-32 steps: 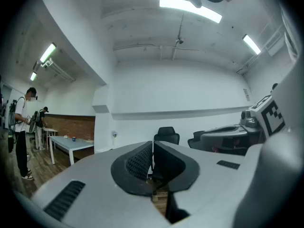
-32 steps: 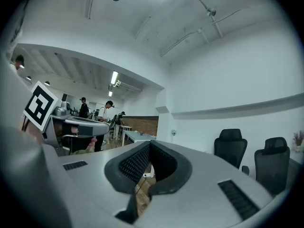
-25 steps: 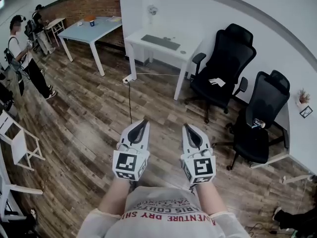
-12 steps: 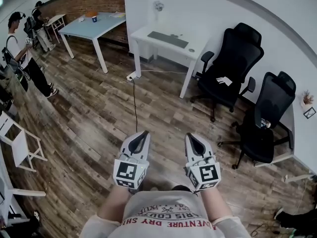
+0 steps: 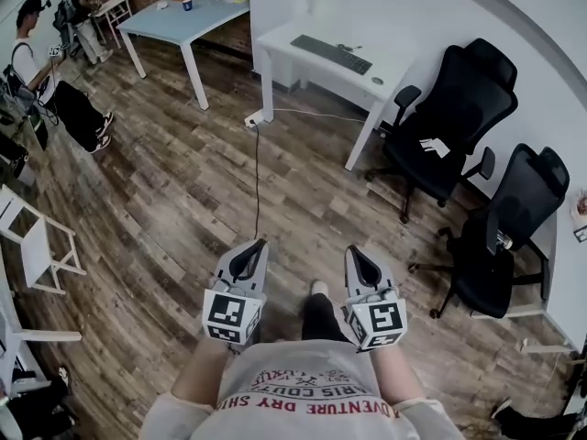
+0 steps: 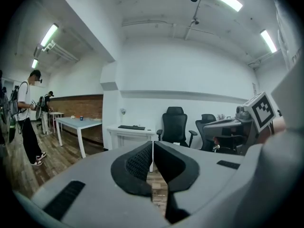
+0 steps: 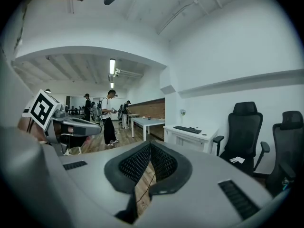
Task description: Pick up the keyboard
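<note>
In the head view, the left gripper (image 5: 260, 243) and the right gripper (image 5: 352, 248) are hovering side by side over the wooden floor (image 5: 165, 209), just in front of the person's chest. The keyboard (image 5: 331, 54) is lying well apart from both. It is stretching lengthwise on the white worktop (image 5: 281, 37), between its long edges, and two black chairs (image 5: 449, 117) are standing past the worktop's right end.

In the left gripper view, its fingers (image 6: 137, 163) are pressing together at the tips and clamping nothing. The keyboard (image 6: 131, 127) is showing far beyond them on the worktop.

In the right gripper view, its fingers (image 7: 135, 164) are likewise meeting with nothing between them, and the keyboard (image 7: 187, 129) is resting on the distant worktop
</note>
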Motion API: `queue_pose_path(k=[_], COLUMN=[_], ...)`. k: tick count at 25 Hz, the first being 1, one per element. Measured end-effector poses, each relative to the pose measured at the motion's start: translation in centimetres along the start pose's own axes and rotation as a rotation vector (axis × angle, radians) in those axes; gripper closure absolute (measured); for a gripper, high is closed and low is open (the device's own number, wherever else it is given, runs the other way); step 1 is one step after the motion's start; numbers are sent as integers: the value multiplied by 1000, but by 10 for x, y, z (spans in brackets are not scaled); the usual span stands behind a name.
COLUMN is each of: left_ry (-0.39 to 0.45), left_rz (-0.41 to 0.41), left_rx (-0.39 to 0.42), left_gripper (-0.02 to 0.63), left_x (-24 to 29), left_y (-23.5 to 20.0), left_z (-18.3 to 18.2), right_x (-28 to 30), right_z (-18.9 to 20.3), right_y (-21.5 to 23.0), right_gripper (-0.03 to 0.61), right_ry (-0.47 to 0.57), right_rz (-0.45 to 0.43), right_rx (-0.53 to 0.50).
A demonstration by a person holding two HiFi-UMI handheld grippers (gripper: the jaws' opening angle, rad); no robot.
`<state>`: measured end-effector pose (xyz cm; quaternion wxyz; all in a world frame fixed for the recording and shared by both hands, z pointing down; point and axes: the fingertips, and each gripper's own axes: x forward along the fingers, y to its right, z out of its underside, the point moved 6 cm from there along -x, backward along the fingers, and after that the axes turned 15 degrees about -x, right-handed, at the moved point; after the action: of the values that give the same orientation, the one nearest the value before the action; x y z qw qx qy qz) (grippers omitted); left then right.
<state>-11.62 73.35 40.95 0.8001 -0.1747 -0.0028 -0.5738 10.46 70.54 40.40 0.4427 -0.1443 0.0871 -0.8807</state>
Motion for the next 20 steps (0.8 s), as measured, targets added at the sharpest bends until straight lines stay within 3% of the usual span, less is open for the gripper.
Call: queue_pose_path(k=[5, 14, 20], left_ry=[-13, 6, 18], left_rz=[-46, -50, -36], left_rx=[-23, -31, -152], left_gripper=[584, 584, 584], left_x=[71, 219, 282], left_y=[6, 31, 15], left_z=[-13, -54, -69], right_x=[53, 136, 180], right_z=[14, 33, 45], right_y=[59, 179, 218], right_gripper=[554, 554, 554], right_ry=[2, -24, -43], right_rz=[-52, -138, -152], right_rx=[36, 23, 35])
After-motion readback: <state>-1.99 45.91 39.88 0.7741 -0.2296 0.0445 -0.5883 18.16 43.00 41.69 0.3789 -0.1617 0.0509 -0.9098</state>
